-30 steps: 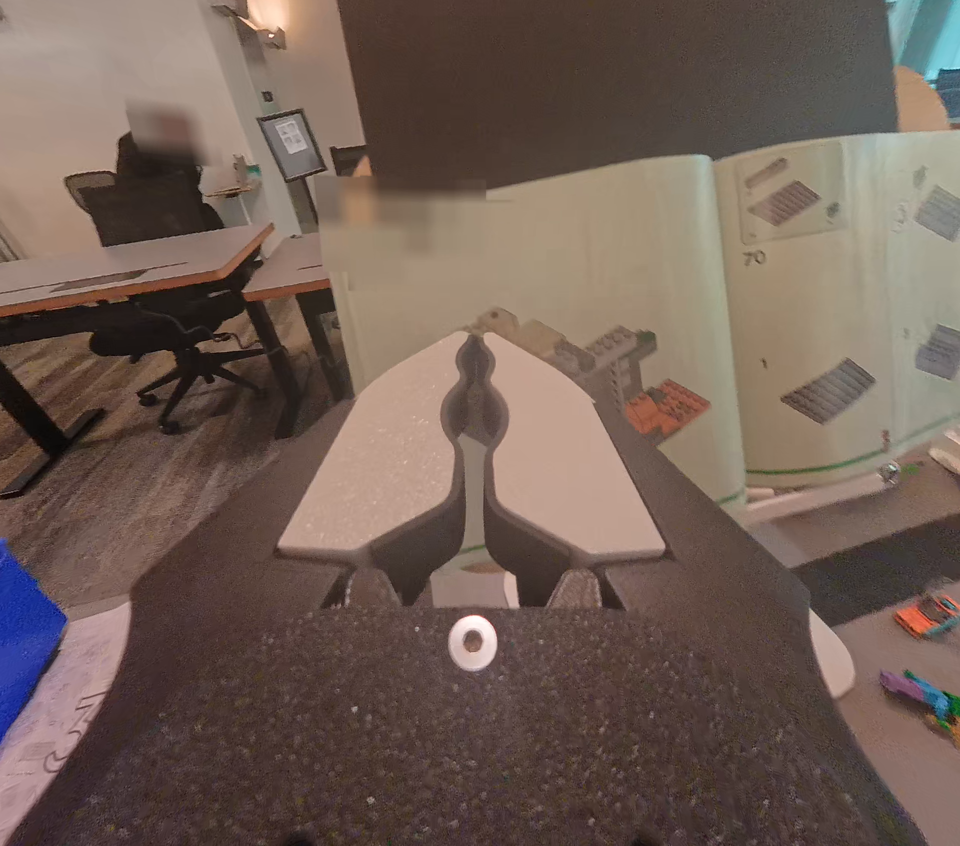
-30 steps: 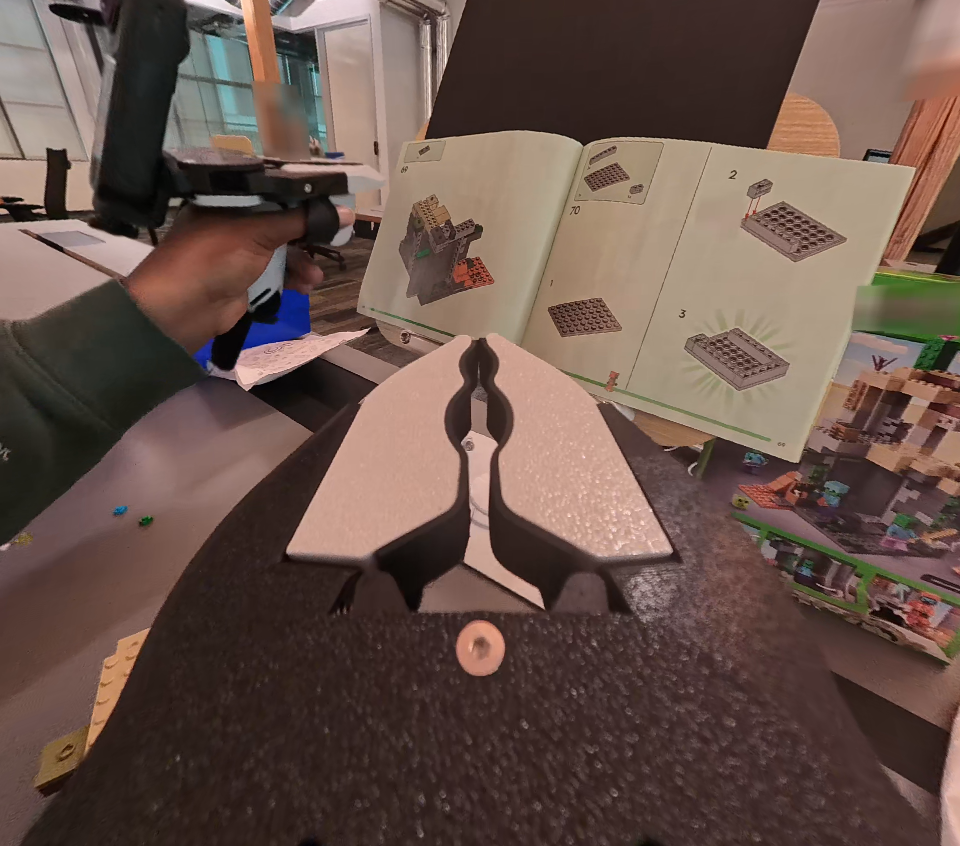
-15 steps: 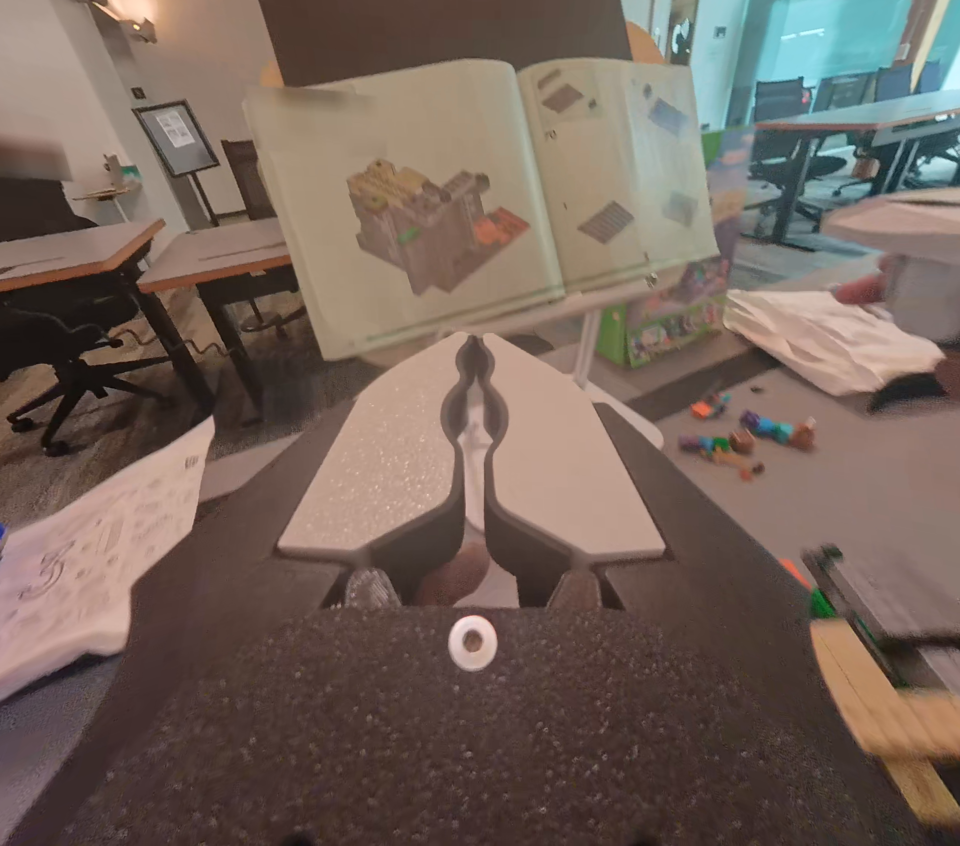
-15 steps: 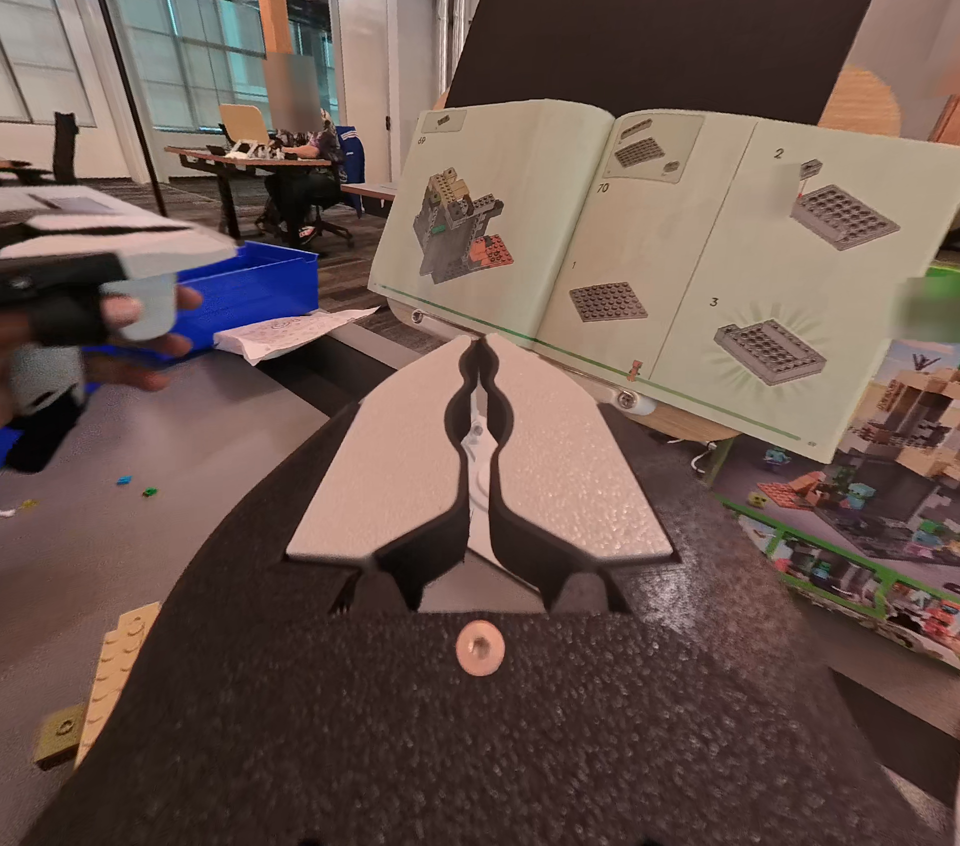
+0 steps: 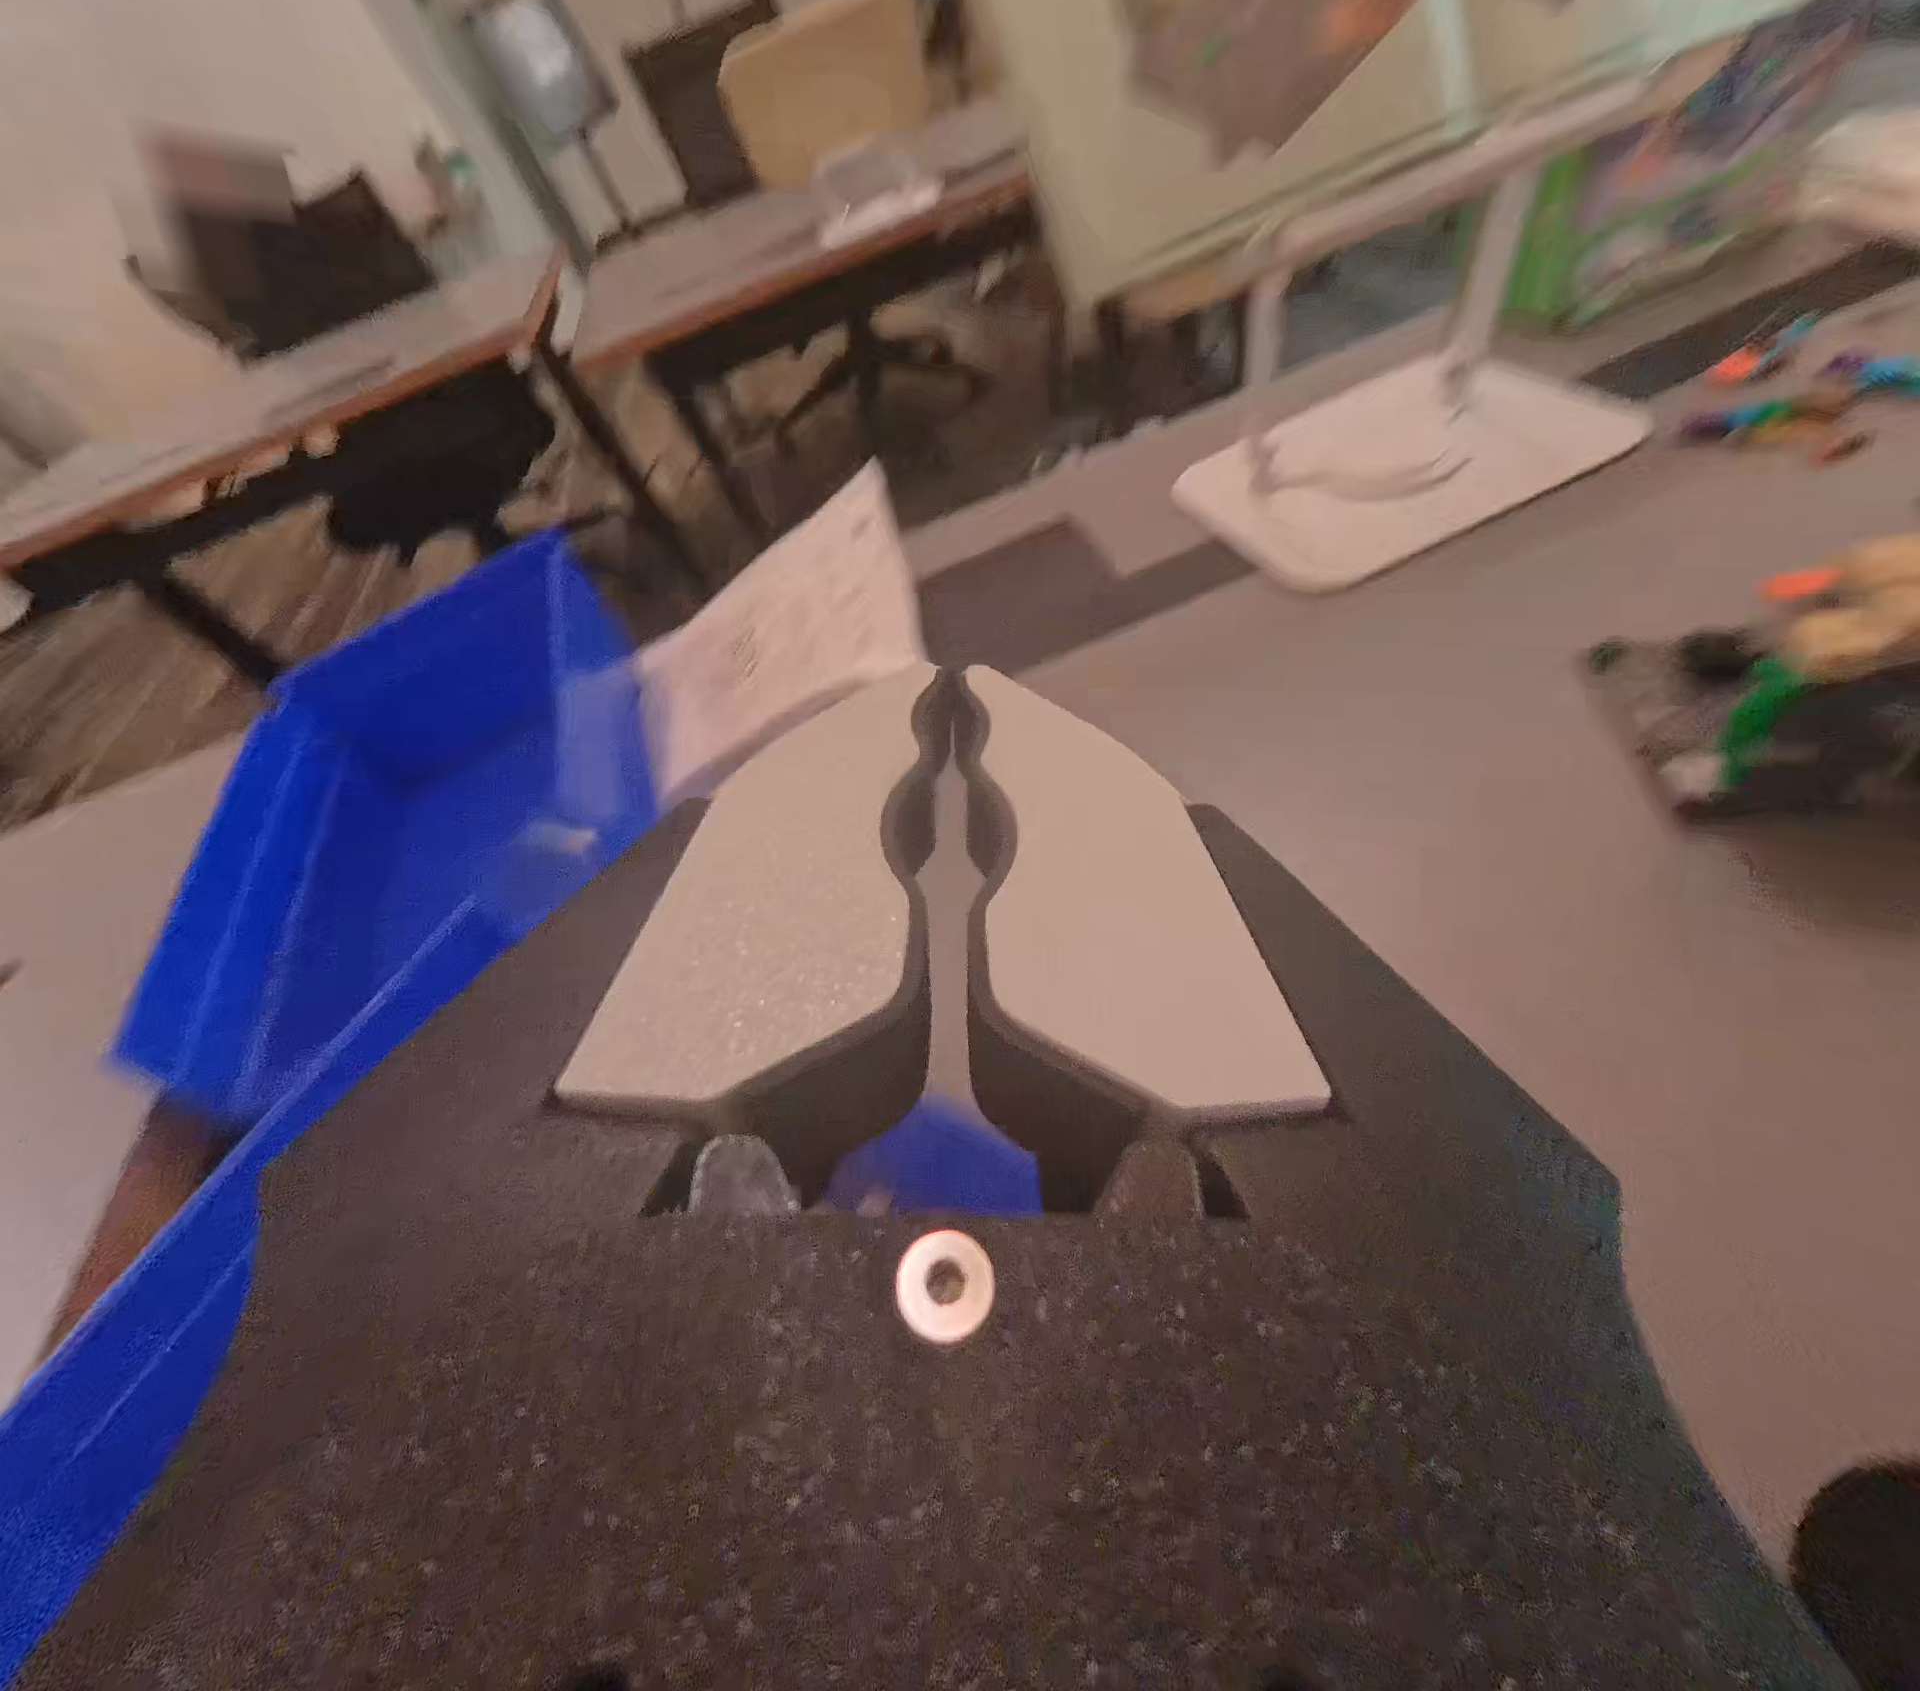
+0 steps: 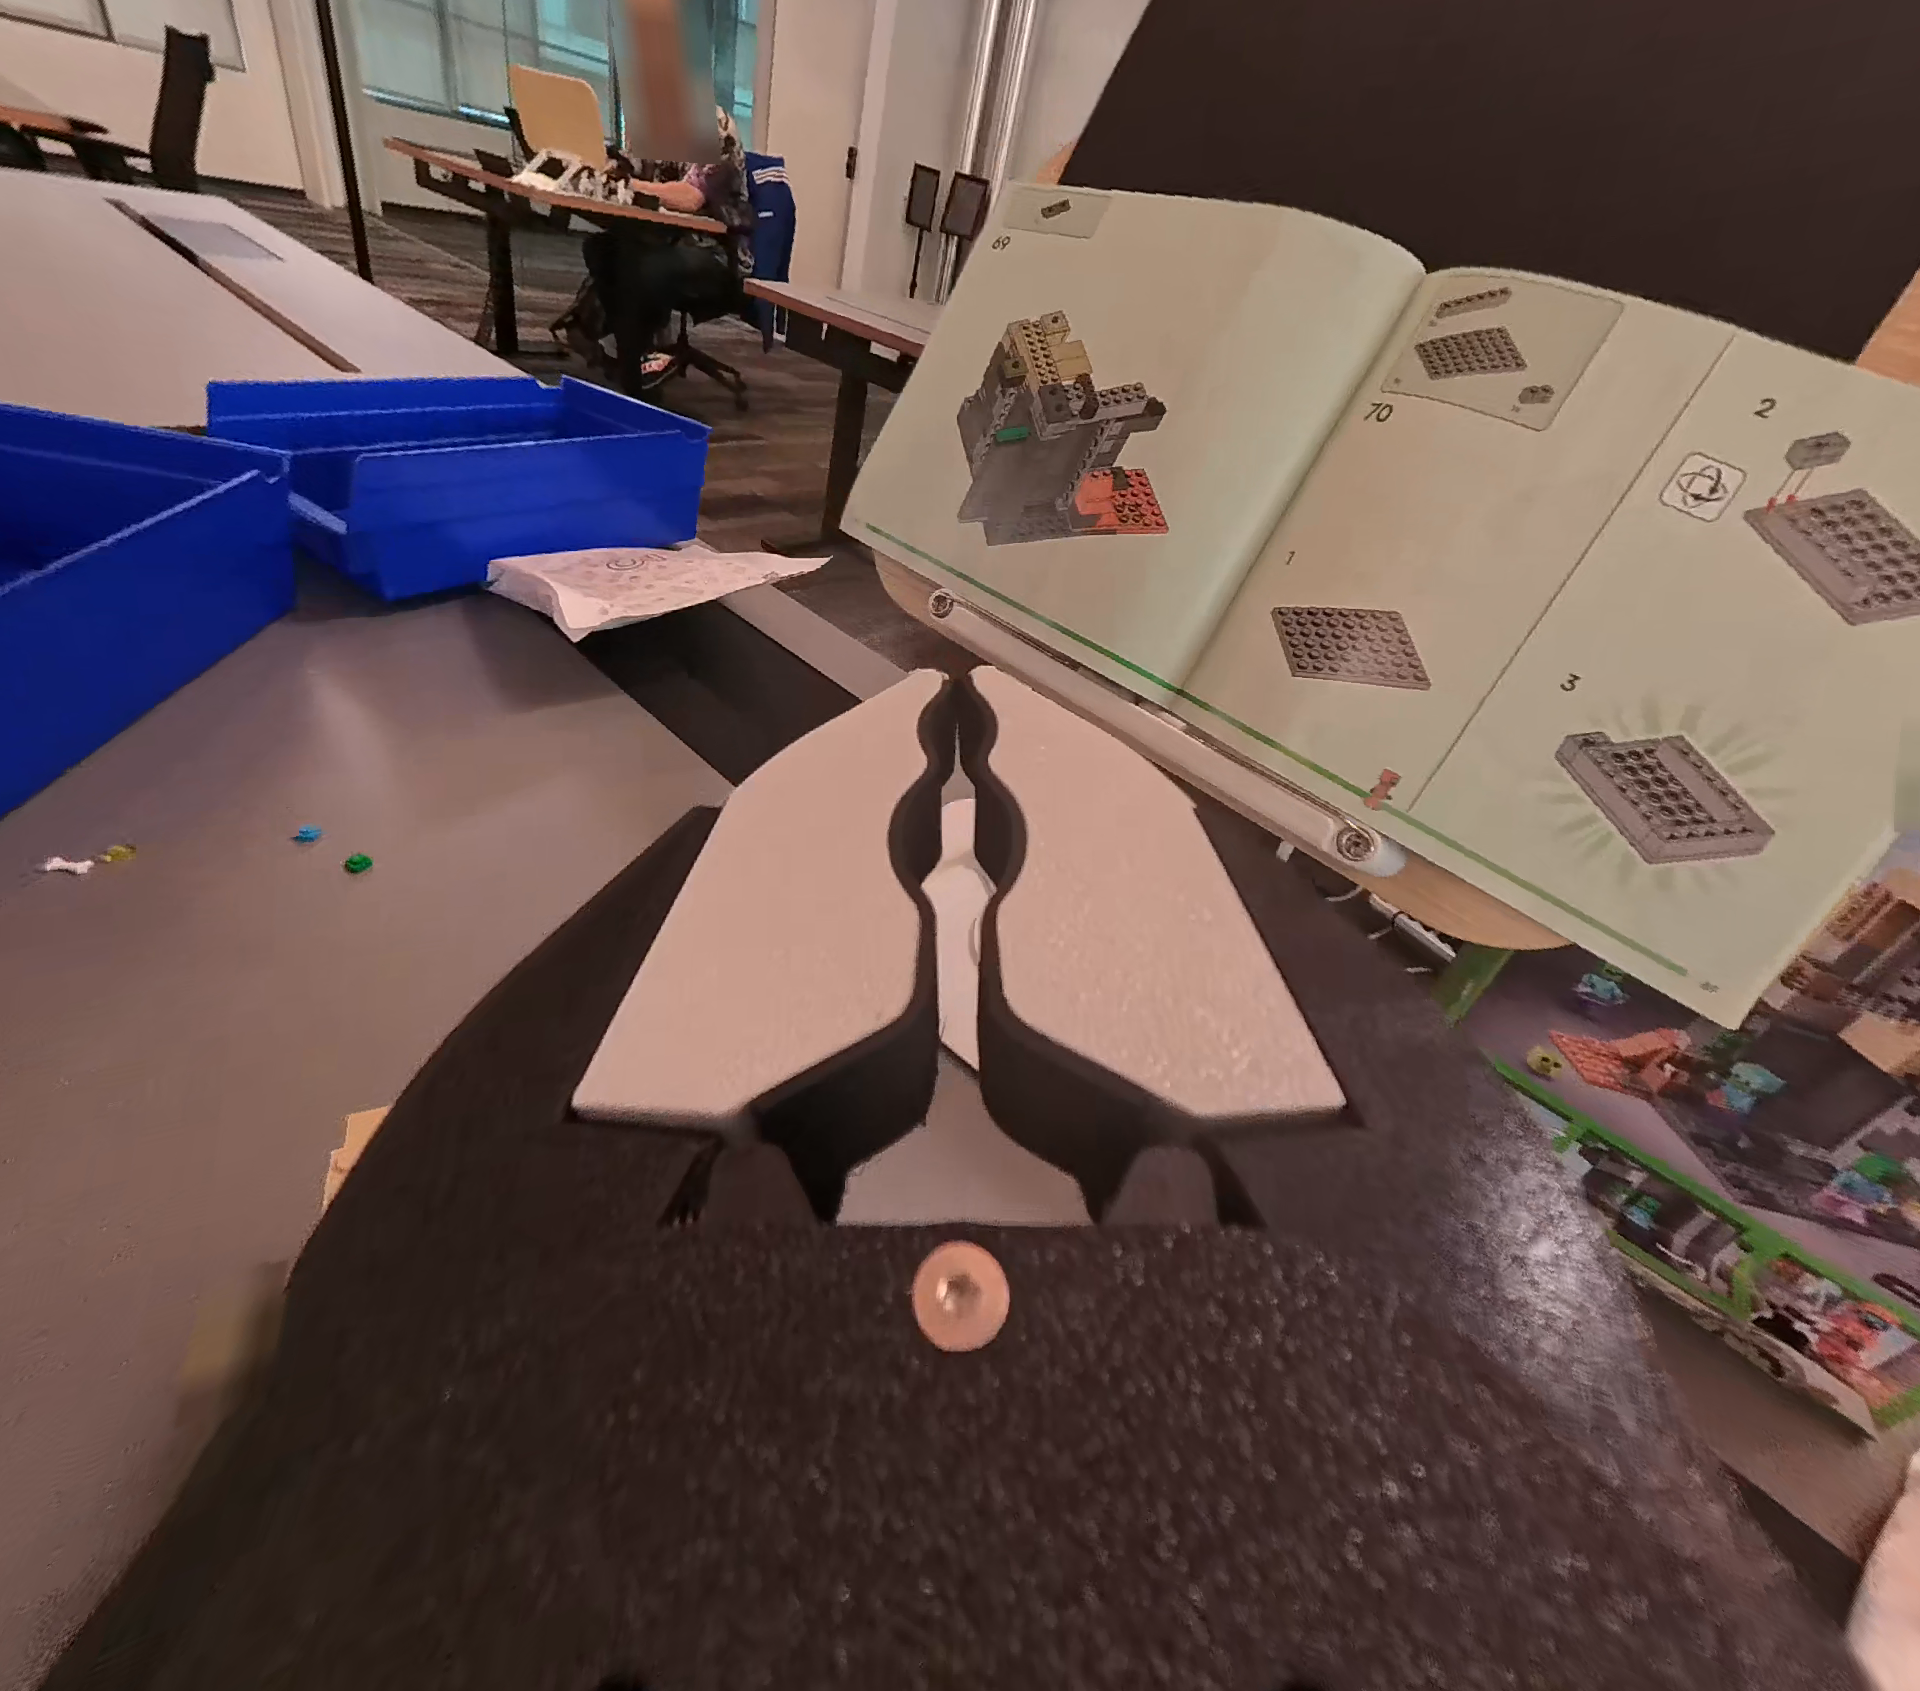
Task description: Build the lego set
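Open instruction booklet propped on a white stand, pale green pages showing brick assemblies. Left of booklet: white printed sheet, then two blue bins on the grey table. A few tiny loose bricks lie on the table in front of the bins. Below-right of booklet: colourful printed box. Behind booklet: large dark panel. Far left of booklet, a person sits at a desk.

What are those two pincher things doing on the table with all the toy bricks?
Both are shut and hold nothing. The left gripper hangs over the grey table, beside a blue bin and a paper sheet. The right gripper points at an open instruction booklet on a stand. Tiny loose bricks lie on the table.
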`<state>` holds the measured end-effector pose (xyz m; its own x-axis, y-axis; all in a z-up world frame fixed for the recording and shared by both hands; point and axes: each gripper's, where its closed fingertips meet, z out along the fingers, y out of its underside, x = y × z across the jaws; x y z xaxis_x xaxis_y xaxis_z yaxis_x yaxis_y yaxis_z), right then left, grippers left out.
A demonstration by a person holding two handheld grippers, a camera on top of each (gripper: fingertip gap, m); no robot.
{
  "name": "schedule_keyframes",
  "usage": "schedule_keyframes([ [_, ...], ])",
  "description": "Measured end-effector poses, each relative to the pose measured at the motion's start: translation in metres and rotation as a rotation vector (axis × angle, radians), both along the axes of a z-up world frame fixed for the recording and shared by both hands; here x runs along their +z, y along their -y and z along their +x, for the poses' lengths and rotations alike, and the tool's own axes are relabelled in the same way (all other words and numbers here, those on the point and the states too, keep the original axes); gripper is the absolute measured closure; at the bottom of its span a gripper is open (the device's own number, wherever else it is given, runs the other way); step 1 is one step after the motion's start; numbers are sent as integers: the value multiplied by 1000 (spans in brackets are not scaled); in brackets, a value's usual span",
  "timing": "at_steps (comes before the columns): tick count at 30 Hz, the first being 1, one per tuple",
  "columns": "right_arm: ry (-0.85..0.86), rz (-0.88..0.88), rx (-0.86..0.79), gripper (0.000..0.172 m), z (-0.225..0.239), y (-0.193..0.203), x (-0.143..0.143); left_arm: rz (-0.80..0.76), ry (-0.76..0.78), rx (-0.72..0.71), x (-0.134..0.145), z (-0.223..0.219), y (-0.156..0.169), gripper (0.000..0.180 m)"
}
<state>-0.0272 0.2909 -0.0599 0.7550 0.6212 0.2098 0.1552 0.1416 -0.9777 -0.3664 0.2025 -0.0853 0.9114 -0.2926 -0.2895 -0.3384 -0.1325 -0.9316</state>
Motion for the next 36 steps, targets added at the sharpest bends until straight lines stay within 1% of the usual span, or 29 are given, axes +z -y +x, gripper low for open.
schedule_keyframes([
  [4,15,-12,7,172,0,6,0,-269,-91,127,-38,-90,-3,180],
  [5,21,-19,12,172,-1,7,-2,-342,-114,150,-51,-109,-5,161],
  [6,31,-25,17,172,-1,10,-4,-446,-127,171,-68,-126,-5,153],
  [7,48,-31,19,172,-1,12,-7,-527,-140,172,-83,-140,-5,150],
  [8,70,-37,11,172,1,14,-11,-579,-156,174,-96,-152,-7,150],
  [10,115,-40,-14,172,9,17,-18,-642,-191,173,-120,-172,-13,151],
  [12,139,-49,-18,171,17,25,-25,-732,-192,174,-145,-186,-17,148],
  [13,143,-59,-12,169,22,29,-30,-774,-190,173,-156,-191,-17,150],
  [14,142,-72,-10,167,28,33,-34,-812,-196,170,-167,-195,-18,154],
  [17,139,-117,-23,164,49,44,-51,-919,-197,184,-191,-205,-18,154],
  [25,137,-224,-99,163,99,59,-101,-1083,-157,196,-220,-210,-19,152],
  [26,134,-231,-106,163,103,60,-105,-1070,-134,200,-219,-209,-23,153],
  [27,129,-237,-112,163,106,61,-107,-1075,-121,204,-220,-209,-24,153],
  [30,115,-248,-114,163,111,63,-111,-1102,-46,193,-221,-204,-23,164],
  [32,112,-249,-105,163,110,65,-111,-1099,-13,200,-221,-204,-23,164],
  [34,117,-245,-98,163,107,66,-111,-1089,-8,209,-221,-204,-23,164],
  [36,129,-238,-86,163,103,68,-111,-1064,-36,226,-221,-204,-22,165],
])
